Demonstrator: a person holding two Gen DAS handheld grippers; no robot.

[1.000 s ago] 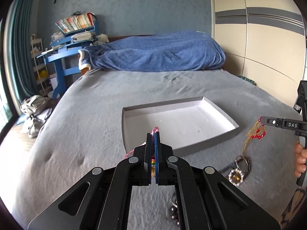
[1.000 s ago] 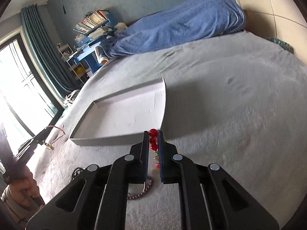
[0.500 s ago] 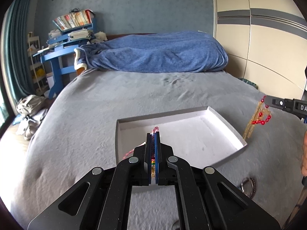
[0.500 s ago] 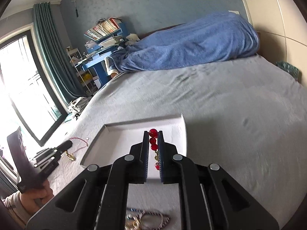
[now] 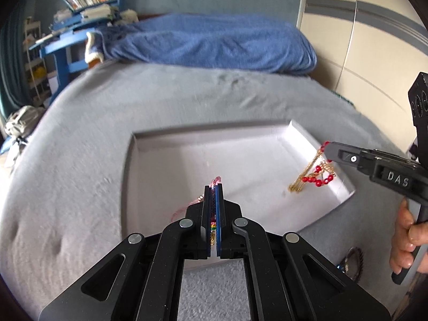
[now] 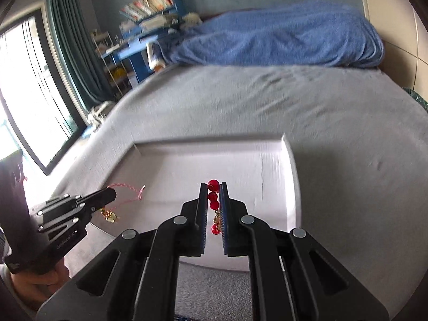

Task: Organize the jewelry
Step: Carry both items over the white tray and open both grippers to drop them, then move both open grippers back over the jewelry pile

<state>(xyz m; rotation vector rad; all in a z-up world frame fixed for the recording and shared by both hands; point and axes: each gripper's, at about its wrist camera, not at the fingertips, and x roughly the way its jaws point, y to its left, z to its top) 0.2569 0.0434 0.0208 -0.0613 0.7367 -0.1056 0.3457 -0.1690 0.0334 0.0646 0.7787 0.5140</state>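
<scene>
Jewelry hangs over the white tray [image 5: 149,160] on the bed: right tongs [image 6: 214,200] clamp the red-bead gold chain [image 5: 318,176], left tongs [image 5: 213,206] pinch the pink cord bracelet [image 6: 125,191]; lower both well apart before releasing.

motion blur is smearing the blue blanket [image 5: 208,45] and the books on the shelf [image 6: 149,1], so no titles are reading. the left gripper [image 5: 213,187] is hiding most of the pink cord bracelet [image 6: 125,194] between its pads. a dark beaded piece [image 5: 353,263] is lying half behind the gripper body near the frame's lower right, its shape unclear. the picture edge is cutting off the person's hand [image 5: 406,240].
</scene>
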